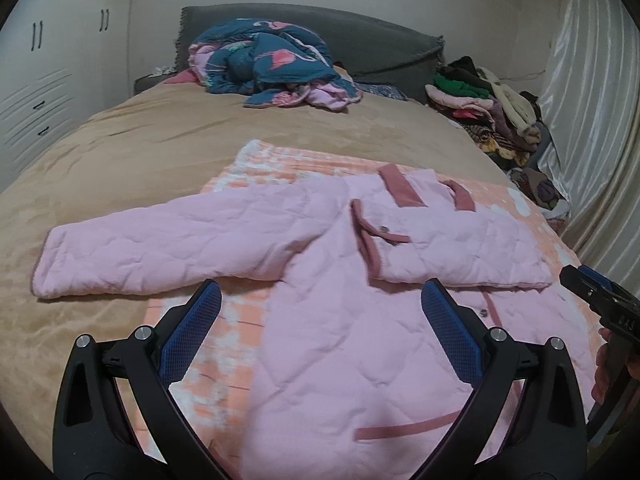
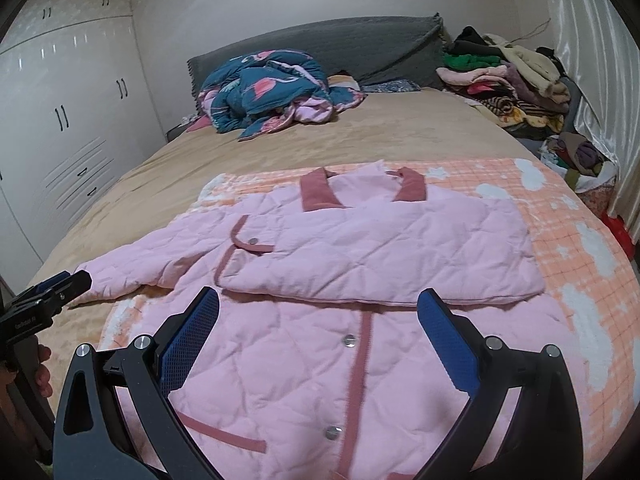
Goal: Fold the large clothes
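Bed (image 1: 120, 152) with a tan cover fills most of both views, its grey headboard (image 2: 360, 48) at the far end. Against the headboard lies a bunched teal quilt (image 1: 272, 64), and a heap of mixed clothes (image 2: 508, 80) sits off the bed's far right corner. A peach checked blanket (image 2: 572, 240) is spread over the near part of the bed. On the blanket lies the pink quilted jacket (image 2: 320, 360), front up, collar toward the headboard. Its right sleeve (image 2: 380, 256) is folded across the chest; its left sleeve (image 1: 168, 240) stretches out flat to the left, onto the tan cover. The left tool (image 1: 320, 332) hangs over the jacket's lower front, fingers wide apart and holding nothing. The right tool (image 2: 318, 328) hangs just beside it over the snap placket, likewise spread wide and empty.
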Available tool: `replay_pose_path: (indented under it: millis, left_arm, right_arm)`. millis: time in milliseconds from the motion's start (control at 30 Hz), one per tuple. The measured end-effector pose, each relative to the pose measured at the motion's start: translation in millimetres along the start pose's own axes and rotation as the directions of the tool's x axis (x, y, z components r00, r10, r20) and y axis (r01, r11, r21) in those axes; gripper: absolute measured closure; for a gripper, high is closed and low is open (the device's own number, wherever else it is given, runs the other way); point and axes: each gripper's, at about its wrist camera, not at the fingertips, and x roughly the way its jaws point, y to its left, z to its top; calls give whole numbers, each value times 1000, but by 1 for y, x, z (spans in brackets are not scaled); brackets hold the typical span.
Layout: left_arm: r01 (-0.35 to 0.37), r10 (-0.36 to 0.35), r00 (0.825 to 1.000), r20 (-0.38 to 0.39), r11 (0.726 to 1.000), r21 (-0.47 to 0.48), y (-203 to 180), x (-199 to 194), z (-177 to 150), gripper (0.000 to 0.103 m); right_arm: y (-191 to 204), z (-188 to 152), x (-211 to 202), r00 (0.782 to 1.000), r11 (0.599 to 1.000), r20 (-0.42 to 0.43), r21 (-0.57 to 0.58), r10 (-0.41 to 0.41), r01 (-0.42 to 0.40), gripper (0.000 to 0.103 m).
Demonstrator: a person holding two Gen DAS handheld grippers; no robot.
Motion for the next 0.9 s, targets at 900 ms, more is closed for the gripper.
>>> replay_pose_path:
  millis: [900]
  left_arm:
    - [-91, 84, 995, -44, 978, -190, 129, 21, -9, 9]
  right_arm:
    - [122, -1, 70, 993, 986, -75, -133, 96, -105, 4]
